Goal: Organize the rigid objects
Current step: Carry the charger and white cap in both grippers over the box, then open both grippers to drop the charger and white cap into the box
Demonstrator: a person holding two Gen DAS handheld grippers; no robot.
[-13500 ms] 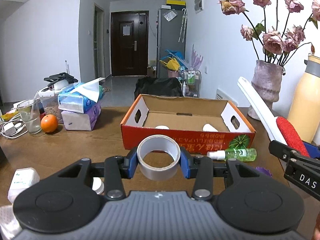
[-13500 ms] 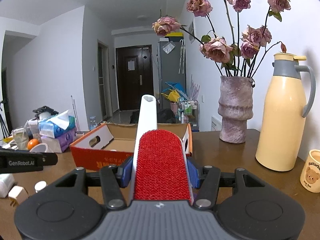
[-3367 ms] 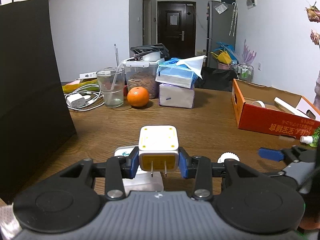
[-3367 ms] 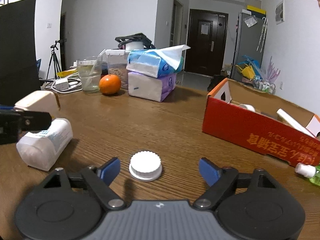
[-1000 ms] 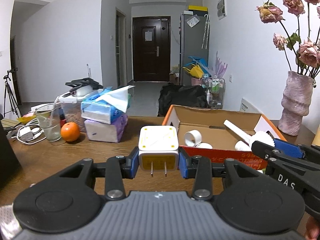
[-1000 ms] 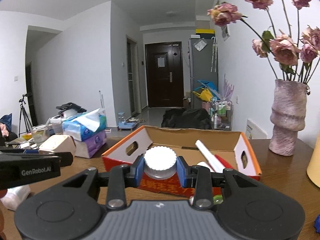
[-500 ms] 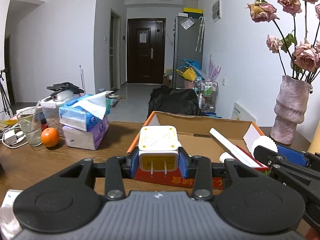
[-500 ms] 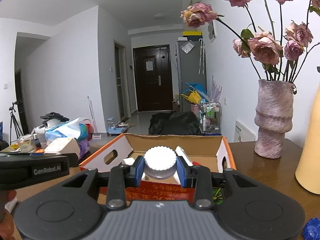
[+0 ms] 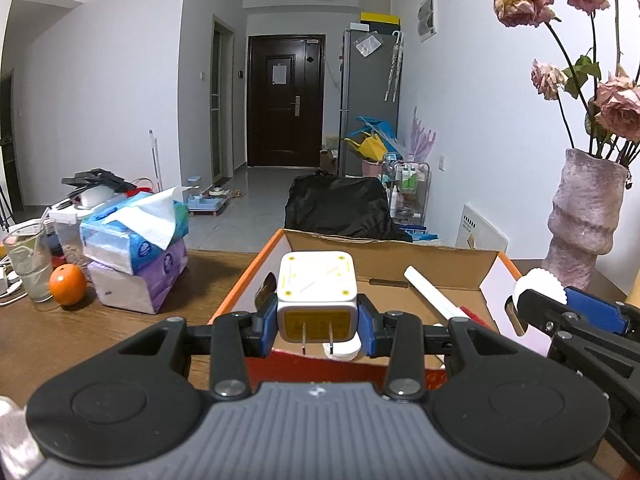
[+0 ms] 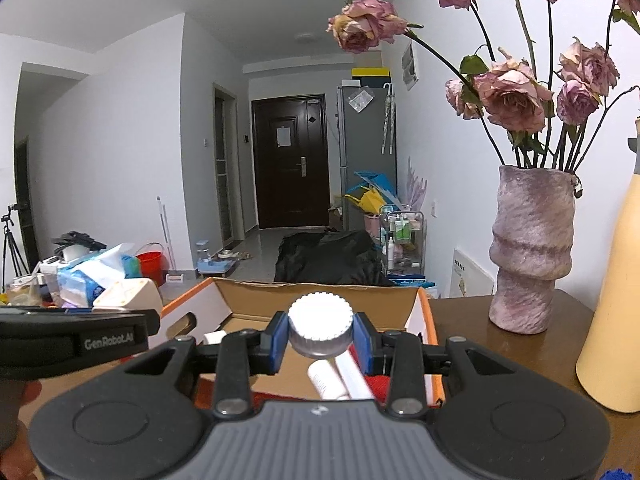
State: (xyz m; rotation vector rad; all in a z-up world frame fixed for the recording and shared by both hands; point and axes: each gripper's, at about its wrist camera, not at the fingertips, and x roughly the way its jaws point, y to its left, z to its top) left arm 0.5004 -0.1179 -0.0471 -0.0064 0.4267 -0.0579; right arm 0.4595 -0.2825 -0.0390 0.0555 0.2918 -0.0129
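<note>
Wooden table in a hallway room, tissue packs at left, left gripper clamped on a white plug above the cardboard box, right gripper clamped on a white cap over the box, vase at right.

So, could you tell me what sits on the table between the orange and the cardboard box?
In the left wrist view, two stacked tissue packs sit between the orange and the cardboard box.
</note>
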